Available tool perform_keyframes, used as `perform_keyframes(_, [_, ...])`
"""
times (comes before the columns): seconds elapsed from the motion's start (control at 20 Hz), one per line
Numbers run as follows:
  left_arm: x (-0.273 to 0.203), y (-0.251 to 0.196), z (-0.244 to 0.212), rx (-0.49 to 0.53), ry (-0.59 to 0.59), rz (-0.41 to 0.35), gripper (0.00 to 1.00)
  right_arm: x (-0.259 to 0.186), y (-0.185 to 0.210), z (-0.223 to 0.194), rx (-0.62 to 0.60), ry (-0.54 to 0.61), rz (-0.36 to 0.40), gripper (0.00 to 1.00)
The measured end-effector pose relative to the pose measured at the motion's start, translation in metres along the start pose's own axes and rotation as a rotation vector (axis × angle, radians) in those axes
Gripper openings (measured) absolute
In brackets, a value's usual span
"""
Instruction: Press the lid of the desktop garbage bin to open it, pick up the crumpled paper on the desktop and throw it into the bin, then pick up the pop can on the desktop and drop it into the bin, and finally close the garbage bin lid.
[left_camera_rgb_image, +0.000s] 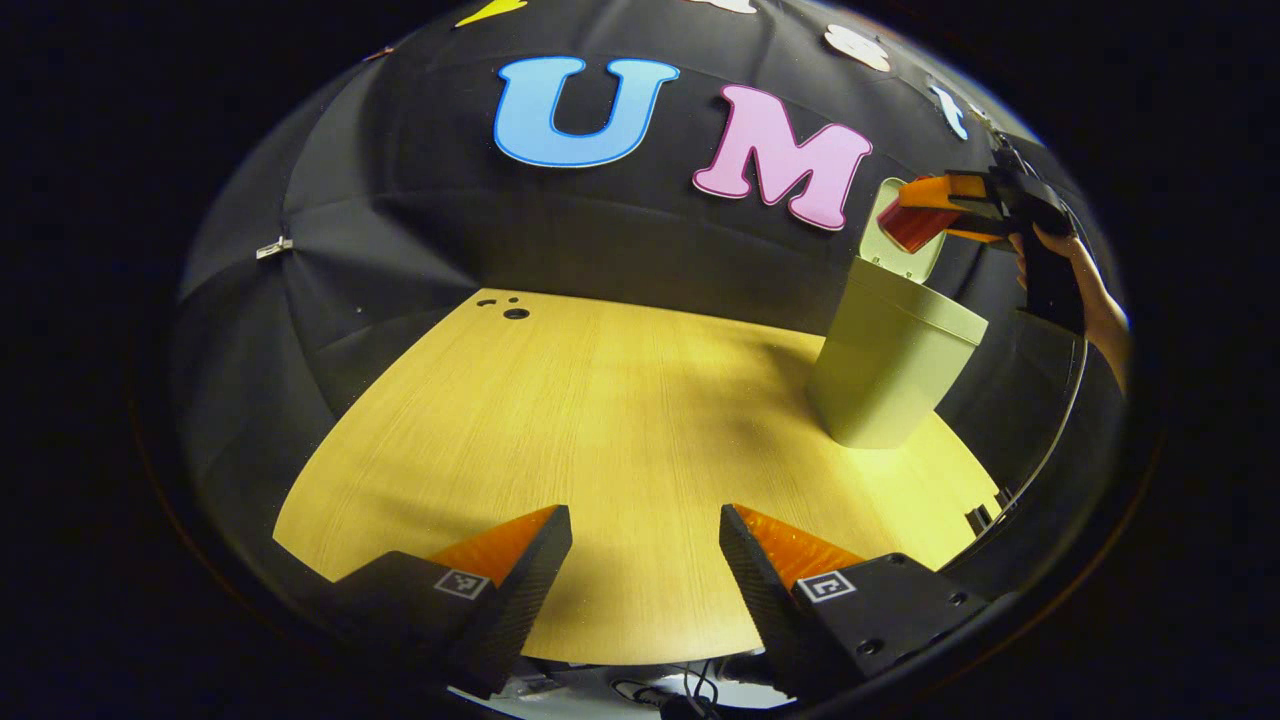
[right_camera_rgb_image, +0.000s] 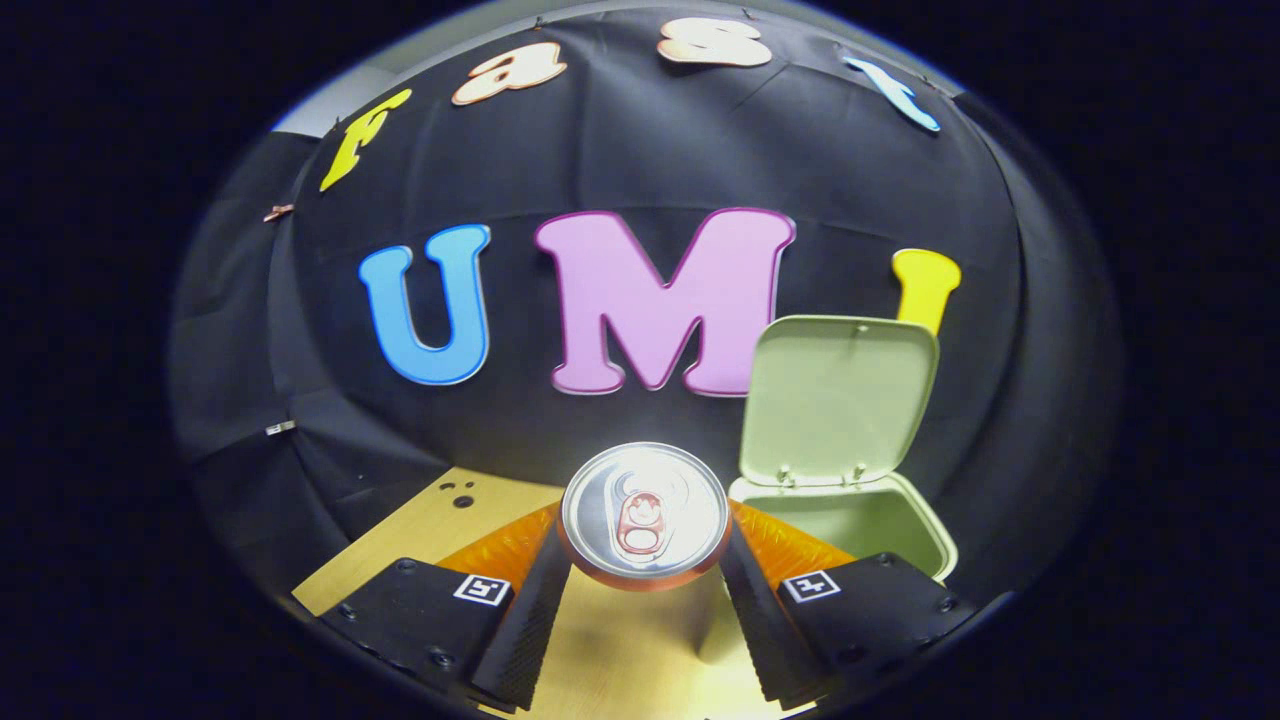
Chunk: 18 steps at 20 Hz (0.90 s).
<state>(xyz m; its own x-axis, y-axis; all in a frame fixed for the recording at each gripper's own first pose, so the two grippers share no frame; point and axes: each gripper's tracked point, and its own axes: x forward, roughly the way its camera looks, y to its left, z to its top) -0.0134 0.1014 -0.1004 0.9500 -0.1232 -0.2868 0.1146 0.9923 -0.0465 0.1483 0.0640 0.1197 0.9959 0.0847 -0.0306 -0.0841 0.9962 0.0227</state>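
A: R gripper (right_camera_rgb_image: 645, 570) jaws clamped on pop can (right_camera_rgb_image: 645, 512), held up near the bin (left_camera_rgb_image: 885, 365); lid (right_camera_rgb_image: 840, 400) up.
B: Centre it over the opening before letting go. L gripper (left_camera_rgb_image: 645, 545)?
A: Jaws apart, empty, over worktop (left_camera_rgb_image: 600, 420).

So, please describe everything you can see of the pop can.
The pop can is metal, with a shiny silver top, a reddish pull tab and a red body. The right gripper clamps it between both fingers, lid end toward its camera. It hangs tilted in the air beside the raised lid of the green bin.
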Motion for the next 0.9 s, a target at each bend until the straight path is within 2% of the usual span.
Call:
perform_keyframes(0.4, [0.022,-0.028,0.013,-0.035,-0.001,0.037,0.98,0.030,-0.090,-0.003,0.098,0.021,-0.099,0.83])
perform_keyframes(0.9, [0.028,-0.054,0.005,-0.010,0.041,0.056,0.96,0.057,-0.134,-0.035,0.108,0.102,-0.128,0.83])
